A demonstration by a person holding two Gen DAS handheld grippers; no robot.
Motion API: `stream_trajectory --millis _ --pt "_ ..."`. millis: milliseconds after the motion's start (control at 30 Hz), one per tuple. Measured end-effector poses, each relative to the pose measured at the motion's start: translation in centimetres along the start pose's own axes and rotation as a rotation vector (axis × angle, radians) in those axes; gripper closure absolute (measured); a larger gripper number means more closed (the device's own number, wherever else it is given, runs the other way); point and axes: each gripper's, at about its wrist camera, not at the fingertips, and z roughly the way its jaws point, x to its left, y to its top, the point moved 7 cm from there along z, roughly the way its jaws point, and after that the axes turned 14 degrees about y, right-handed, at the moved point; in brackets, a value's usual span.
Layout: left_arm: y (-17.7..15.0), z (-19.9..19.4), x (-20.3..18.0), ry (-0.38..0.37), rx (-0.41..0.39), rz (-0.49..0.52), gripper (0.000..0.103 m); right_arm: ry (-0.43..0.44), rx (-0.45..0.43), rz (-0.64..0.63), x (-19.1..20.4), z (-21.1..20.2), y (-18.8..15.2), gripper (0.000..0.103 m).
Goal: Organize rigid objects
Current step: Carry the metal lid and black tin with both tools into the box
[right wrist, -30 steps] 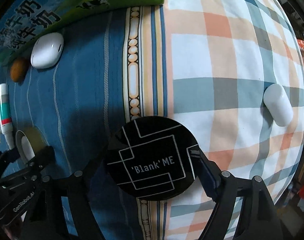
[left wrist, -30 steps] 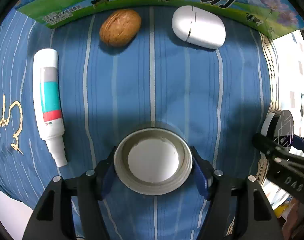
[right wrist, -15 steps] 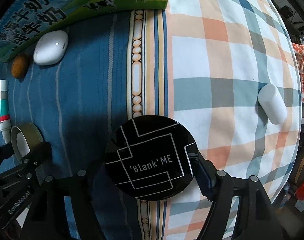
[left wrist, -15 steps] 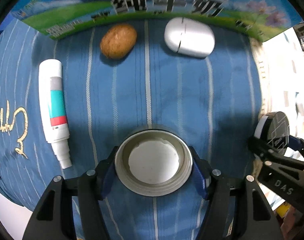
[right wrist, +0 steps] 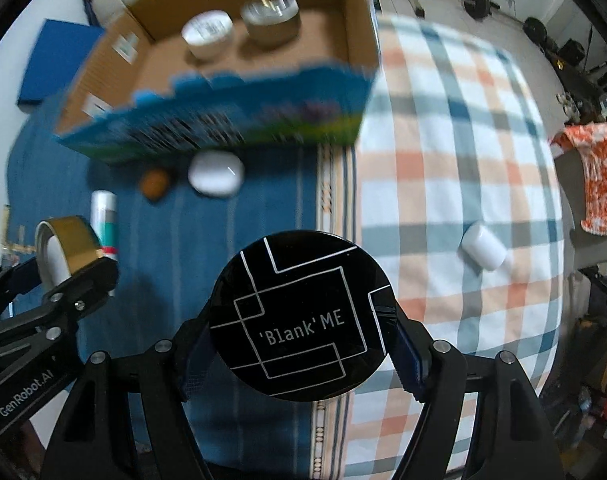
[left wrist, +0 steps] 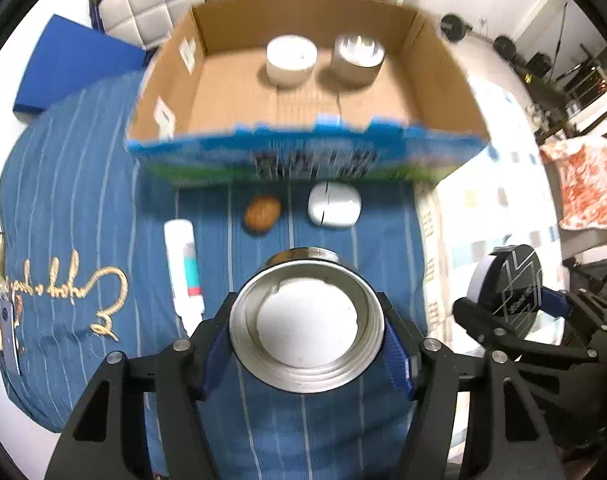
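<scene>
Both grippers are carrying loads toward the cardboard box (left wrist: pixel 303 92) at upper frame: left gripper (left wrist: pixel 307 344) clamping a metal lid (left wrist: pixel 307 324), right gripper (right wrist: pixel 299 344) clamping a black disc (right wrist: pixel 299 316); next, probably lowering them inside beside the two tins.

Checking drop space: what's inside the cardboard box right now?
Inside the cardboard box, two round containers sit near the back wall: a white jar and a silver-topped tin. The near wall hides the front strip of floor.
</scene>
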Motion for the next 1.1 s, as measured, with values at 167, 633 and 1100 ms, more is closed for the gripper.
stream_trajectory --millis 167,633,1100 --pt "1.5 -3.4 2.3 -0.022 -0.077 -0.030 0.041 0.042 -0.073 -0.016 2.1 -4.0 1.8 0.026" --pt "8.8 -6.2 5.0 -0.061 -0.178 -0.088 0.041 0.107 -0.167 -0.032 5.3 -8.7 8.2 0.026" --pt "22.9 5.3 7.5 -0.069 0.010 -0.123 0.041 0.062 -0.039 0.014 3.9 1.0 22.1 0.026"
